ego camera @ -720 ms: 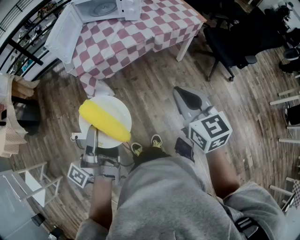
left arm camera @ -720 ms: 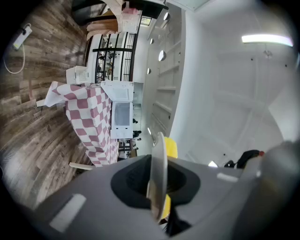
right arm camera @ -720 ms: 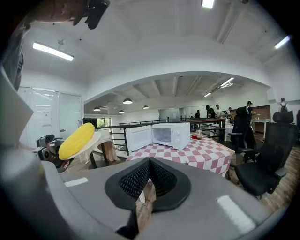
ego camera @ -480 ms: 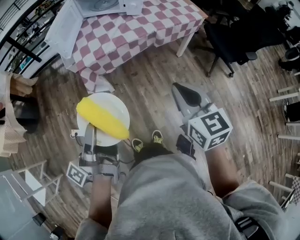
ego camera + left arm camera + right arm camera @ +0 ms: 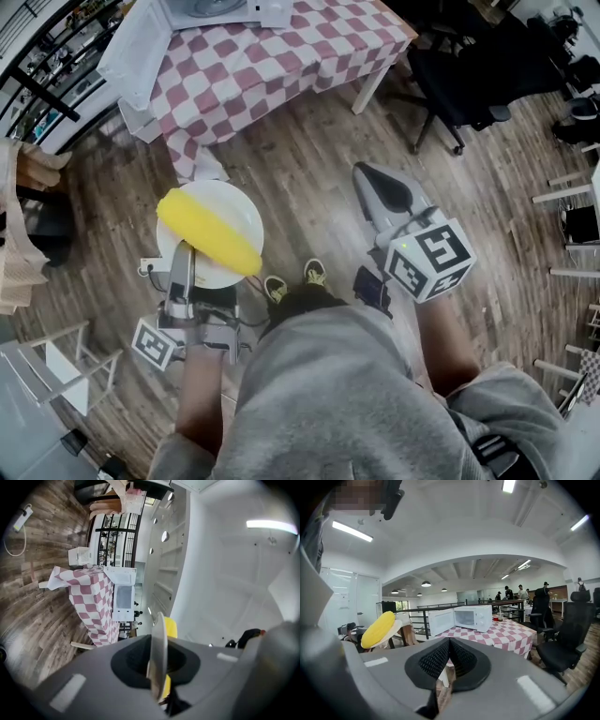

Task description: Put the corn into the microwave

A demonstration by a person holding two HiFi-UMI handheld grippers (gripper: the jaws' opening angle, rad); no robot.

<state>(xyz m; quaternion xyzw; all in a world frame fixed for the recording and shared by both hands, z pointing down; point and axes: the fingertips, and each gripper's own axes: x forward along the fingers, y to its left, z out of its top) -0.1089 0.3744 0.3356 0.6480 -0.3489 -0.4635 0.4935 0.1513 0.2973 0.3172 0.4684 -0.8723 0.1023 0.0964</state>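
Observation:
A yellow corn cob (image 5: pixel 208 232) lies across a white plate (image 5: pixel 234 211), which is held over the wooden floor. My left gripper (image 5: pixel 184 270) is shut on the plate's near rim. In the left gripper view the plate (image 5: pixel 157 653) stands edge-on between the jaws, with the corn (image 5: pixel 171 628) behind it. The white microwave (image 5: pixel 214 9) sits on the checked table (image 5: pixel 281 56) ahead, its door (image 5: pixel 131 56) swung open. My right gripper (image 5: pixel 364 176) is shut and holds nothing, to the right of the plate. The right gripper view shows the microwave (image 5: pixel 472 617) and the corn (image 5: pixel 378 629).
Black office chairs (image 5: pixel 469 84) stand right of the table. A white power strip with its cable (image 5: pixel 148 272) lies on the floor by the plate. My shoes (image 5: pixel 314 277) show below. A black railing (image 5: pixel 417 616) and several people are far behind the table.
Almost nothing differs. The right gripper has drifted slightly to the right. The plate with the corn stays in the left gripper.

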